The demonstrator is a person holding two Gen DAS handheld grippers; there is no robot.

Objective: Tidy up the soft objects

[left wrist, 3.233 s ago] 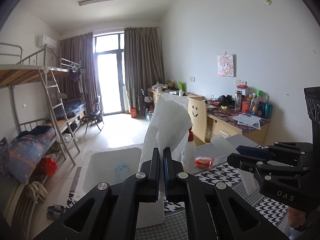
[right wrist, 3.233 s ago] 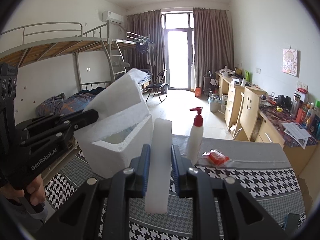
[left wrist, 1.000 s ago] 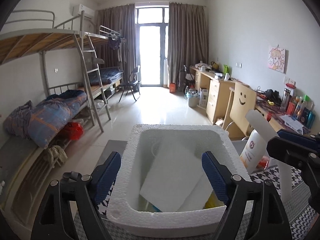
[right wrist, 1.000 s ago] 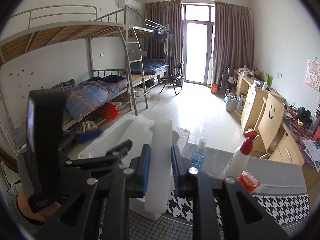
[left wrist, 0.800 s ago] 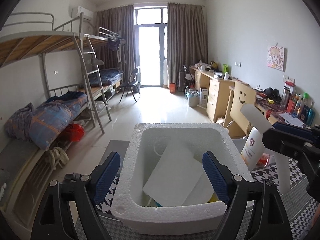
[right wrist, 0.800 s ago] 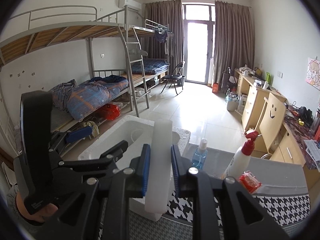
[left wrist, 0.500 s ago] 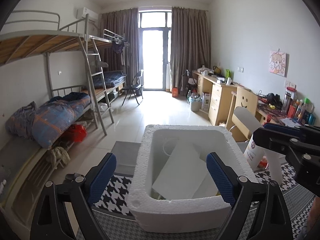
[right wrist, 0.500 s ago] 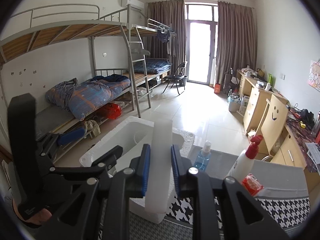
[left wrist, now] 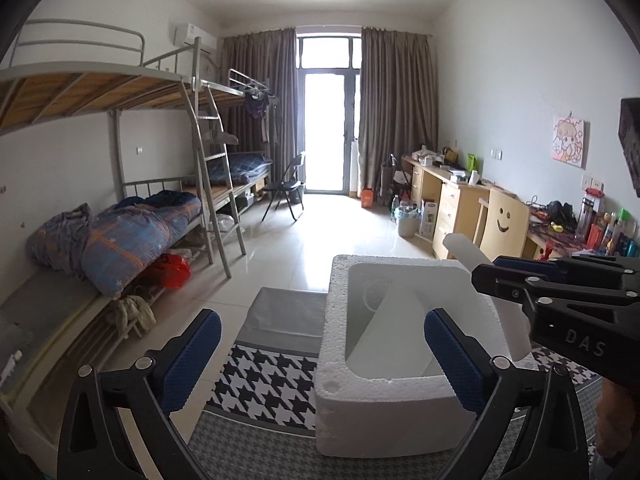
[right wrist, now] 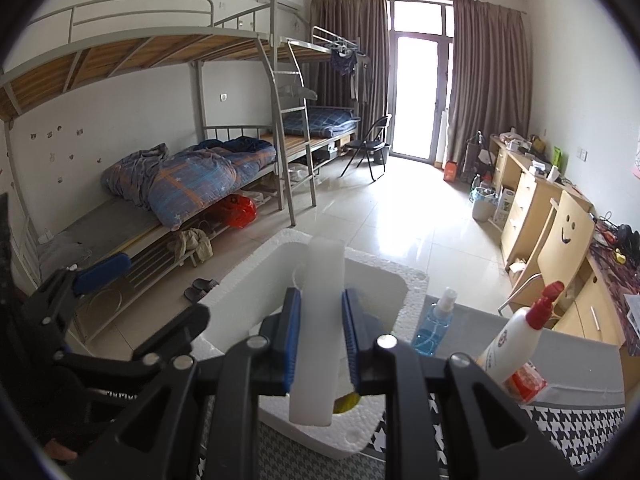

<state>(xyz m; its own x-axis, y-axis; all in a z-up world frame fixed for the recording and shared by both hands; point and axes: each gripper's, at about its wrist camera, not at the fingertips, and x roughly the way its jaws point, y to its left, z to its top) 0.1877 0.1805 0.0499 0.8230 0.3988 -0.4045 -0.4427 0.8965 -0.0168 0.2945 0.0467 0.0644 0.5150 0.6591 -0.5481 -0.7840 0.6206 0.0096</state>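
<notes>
A: Where is the left gripper (left wrist: 318,344)?

B: Low in its own view, pointing a little downward at the table. Its jaws are opening, spread wide, and nothing is pressed between them. One blue pad (left wrist: 191,354) sits at 8 o'clock; the other, at 4 o'clock, overlaps the near right corner of the foam box (left wrist: 340,384).

A: And the right gripper (right wrist: 320,340)?

B: Tilted down over the box, clamped on a white foam strip (right wrist: 322,320). The strip stands nearly upright between the pads, sticking out above and below them. In the left view that gripper comes in from 3 o'clock, over the box's right rim.

A: What's in the box?

B: A white foam sheet (left wrist: 390,328) leaning slantwise inside. The box stands on the checked tablecloth (left wrist: 272,376).

A: Anything beside it?

B: At 4 o'clock in the right view, a small blue bottle (right wrist: 434,322) just beside the box and a white pump bottle (right wrist: 516,344) with a red top farther right.
</notes>
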